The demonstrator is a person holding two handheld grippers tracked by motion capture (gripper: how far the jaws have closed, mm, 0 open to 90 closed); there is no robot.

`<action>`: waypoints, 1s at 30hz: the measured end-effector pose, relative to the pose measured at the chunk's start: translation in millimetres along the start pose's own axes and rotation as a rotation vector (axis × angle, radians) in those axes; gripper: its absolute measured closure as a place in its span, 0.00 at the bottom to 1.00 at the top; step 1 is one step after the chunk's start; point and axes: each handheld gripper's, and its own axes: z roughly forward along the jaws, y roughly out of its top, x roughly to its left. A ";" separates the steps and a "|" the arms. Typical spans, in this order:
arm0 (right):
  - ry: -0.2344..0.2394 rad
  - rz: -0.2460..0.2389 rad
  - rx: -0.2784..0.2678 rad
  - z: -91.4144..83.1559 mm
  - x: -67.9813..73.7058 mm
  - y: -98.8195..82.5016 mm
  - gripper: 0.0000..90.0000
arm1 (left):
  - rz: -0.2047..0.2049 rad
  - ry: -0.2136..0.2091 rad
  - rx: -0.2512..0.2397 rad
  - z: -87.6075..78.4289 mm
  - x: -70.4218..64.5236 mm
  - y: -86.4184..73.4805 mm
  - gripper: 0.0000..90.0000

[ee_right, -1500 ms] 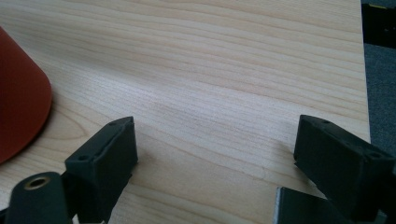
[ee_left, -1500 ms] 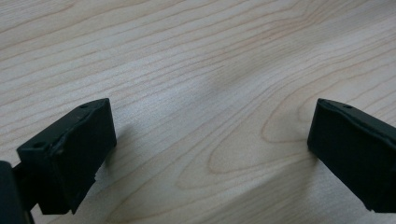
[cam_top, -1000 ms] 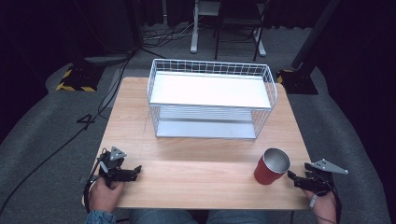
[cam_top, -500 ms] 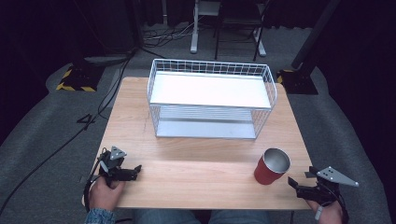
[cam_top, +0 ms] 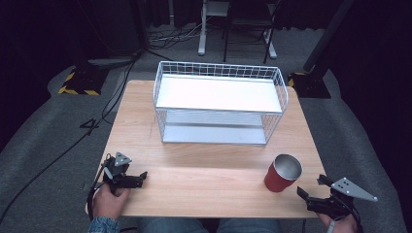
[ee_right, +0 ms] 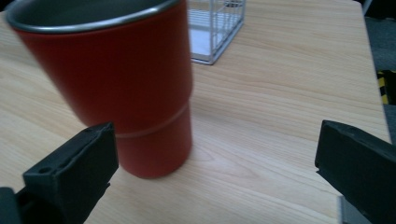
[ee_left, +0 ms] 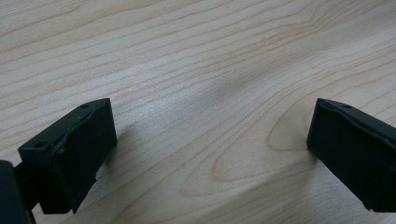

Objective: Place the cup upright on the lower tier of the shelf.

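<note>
1. Two grippers flank the light wooden tabletop [cam_top: 209, 174]; the left gripper [cam_top: 141, 175] rests low on it at the near left, jaws wide, empty, seemingly idle.
2. Behind stands a white wire two-tier basket [cam_top: 221, 104], a likely destination.
3. Near the right edge the red metal-lined tumbler [cam_top: 283, 173] stands upright, free.
4. Just beside it, the right gripper [cam_top: 302, 193] has just been opening its jaws, nothing between them.
</note>
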 end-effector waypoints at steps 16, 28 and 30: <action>0.030 0.005 -0.071 23.9 43.5 -12.7 0.00 | 0.000 0.000 0.001 0.0 0.1 0.1 0.02; 0.012 0.042 -0.068 50.8 54.0 -22.3 0.00 | 0.002 -0.001 0.001 -0.1 0.3 0.1 0.02; 0.000 0.033 -0.064 56.8 54.7 -21.9 0.00 | 0.002 -0.001 0.002 0.0 0.3 0.2 0.02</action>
